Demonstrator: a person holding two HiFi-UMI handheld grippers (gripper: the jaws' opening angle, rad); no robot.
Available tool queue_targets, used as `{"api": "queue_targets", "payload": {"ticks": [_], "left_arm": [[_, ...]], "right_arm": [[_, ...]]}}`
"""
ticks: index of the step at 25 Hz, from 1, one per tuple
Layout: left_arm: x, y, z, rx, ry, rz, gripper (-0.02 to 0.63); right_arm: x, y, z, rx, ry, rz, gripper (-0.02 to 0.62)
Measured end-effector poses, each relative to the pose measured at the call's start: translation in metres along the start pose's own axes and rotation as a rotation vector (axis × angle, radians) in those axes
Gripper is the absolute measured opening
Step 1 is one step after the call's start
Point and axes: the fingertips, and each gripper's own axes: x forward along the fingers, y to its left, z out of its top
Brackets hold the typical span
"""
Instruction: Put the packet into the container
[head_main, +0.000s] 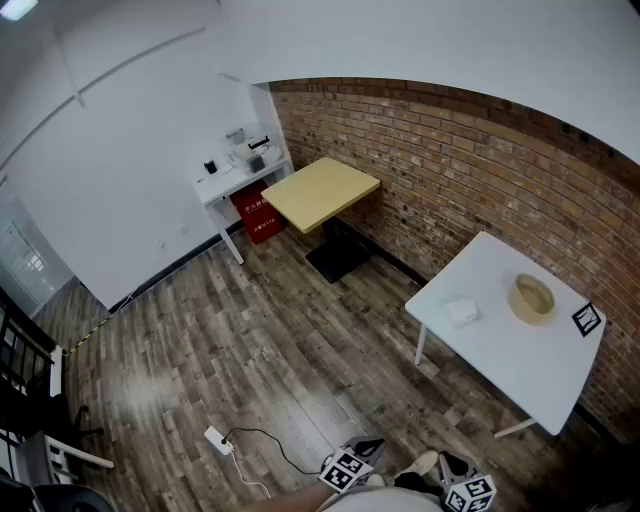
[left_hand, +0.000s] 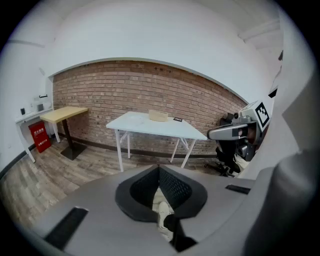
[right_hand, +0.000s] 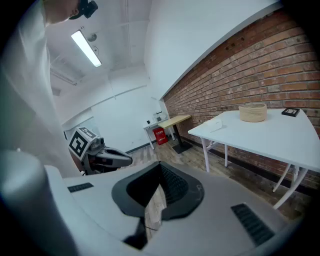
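A small white packet (head_main: 461, 311) lies flat on the white table (head_main: 520, 370) at the right, near its left edge. A round, light wooden container (head_main: 531, 298) stands upright just right of it, and shows again in the right gripper view as the container (right_hand: 252, 112) beyond the packet (right_hand: 216, 125). Both grippers hang low by the person's feet, far from the table. My left gripper (left_hand: 159, 169) has its jaws together with nothing between them. My right gripper (right_hand: 160, 166) is likewise shut and empty. Their marker cubes (head_main: 346, 468) sit at the bottom edge of the head view.
A black-and-white marker tag (head_main: 586, 318) lies on the table's right corner. A yellow-topped table (head_main: 320, 192), a white desk (head_main: 235, 178) and a red box (head_main: 258, 212) stand along the far walls. A power strip with its cable (head_main: 218, 440) lies on the wood floor. A brick wall (head_main: 480, 160) runs behind the table.
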Motion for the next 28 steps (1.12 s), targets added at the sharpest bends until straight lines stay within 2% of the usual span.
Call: {"api": "queue_targets", "payload": {"ticks": [3,5,12,19,28], "left_arm": [[-0.016,-0.002,0.003,-0.011,-0.005,0.002,0.009],[-0.022,0.001,0.003,-0.015,-0.016,0.005,0.009],[-0.032,0.013,0.007,-0.039,-0.057,0.028,0.009],[-0.032,0.016,-0.003,-0.054,-0.037,0.034,0.009],[-0.036,0.021,0.004,-0.066,-0.047,0.063,0.009]], "right_arm": [[-0.001,0.013,0.009,0.009,-0.061,0.030,0.006],[0.003,0.021,0.012,-0.014,-0.066,0.041,0.006],[0.012,0.031,0.009,-0.055,-0.030,0.049,0.006],[0.017,0.034,0.016,-0.055,0.003,0.034,0.006],[0.021,0.033,0.017,-0.050,0.028,0.042,0.006]]}}
